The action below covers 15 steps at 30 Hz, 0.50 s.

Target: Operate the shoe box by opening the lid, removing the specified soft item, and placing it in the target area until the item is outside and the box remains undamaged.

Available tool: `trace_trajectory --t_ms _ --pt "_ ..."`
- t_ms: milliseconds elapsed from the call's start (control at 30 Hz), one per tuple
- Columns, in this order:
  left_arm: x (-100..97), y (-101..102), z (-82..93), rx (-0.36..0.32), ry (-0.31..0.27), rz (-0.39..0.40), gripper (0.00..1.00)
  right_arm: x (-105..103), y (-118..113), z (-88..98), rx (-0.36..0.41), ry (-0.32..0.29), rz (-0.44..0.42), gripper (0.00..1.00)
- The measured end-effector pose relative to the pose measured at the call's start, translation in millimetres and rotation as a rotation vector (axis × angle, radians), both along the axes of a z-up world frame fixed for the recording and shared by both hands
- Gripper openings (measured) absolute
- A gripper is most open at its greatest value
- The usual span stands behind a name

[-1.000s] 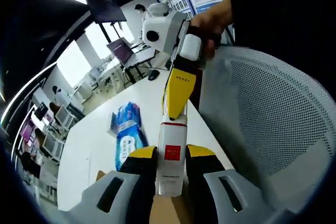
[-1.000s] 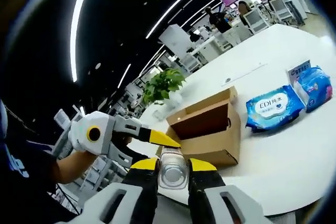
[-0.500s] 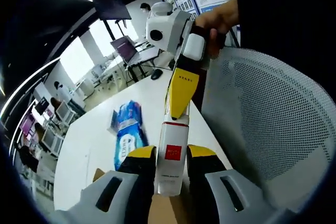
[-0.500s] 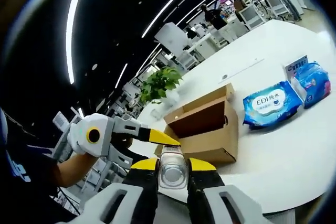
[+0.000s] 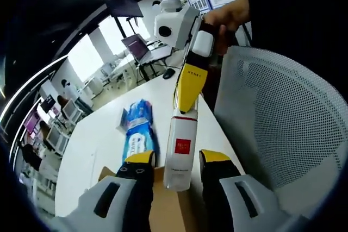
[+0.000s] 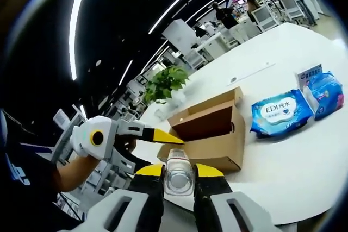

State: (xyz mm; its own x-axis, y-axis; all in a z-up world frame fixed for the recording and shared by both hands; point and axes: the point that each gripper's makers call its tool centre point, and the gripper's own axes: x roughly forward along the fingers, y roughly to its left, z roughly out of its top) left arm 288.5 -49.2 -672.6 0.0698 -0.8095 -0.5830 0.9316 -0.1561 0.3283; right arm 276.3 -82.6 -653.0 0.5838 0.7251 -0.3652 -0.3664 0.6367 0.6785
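Yellow-tipped, pinches the white bottle (image 5: 182, 148) tight in the right gripper (image 6: 178, 168), well outside the open cardboard box (image 6: 212, 134) on the table (image 6: 304, 156), with the left gripper (image 5: 176, 158) spread wide around it untouching, probably leaving one hand to carry it toward the wipes (image 6: 277, 113).

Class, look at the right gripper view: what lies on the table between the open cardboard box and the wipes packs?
Nothing: bare white table separates the cardboard box from the nearer wipes pack.
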Motion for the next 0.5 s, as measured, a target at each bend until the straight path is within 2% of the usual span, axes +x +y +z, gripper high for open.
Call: trace_trajectory --t_ms 133,267,500 --pt "3.6 5 -4.8 -0.004 0.034 0.049 0.4 4 -4 1.0 -0.028 -0.011 0.014 0.15" --pt "6.1 8 -6.7 -0.016 0.055 0.086 0.42 9 -6 1.9 -0.059 -0.026 0.035 0.15" --pt "15.7 17 -11.3 -0.029 0.126 0.195 0.53 22 -11 7.4 -0.131 -0.078 0.086 0.15"
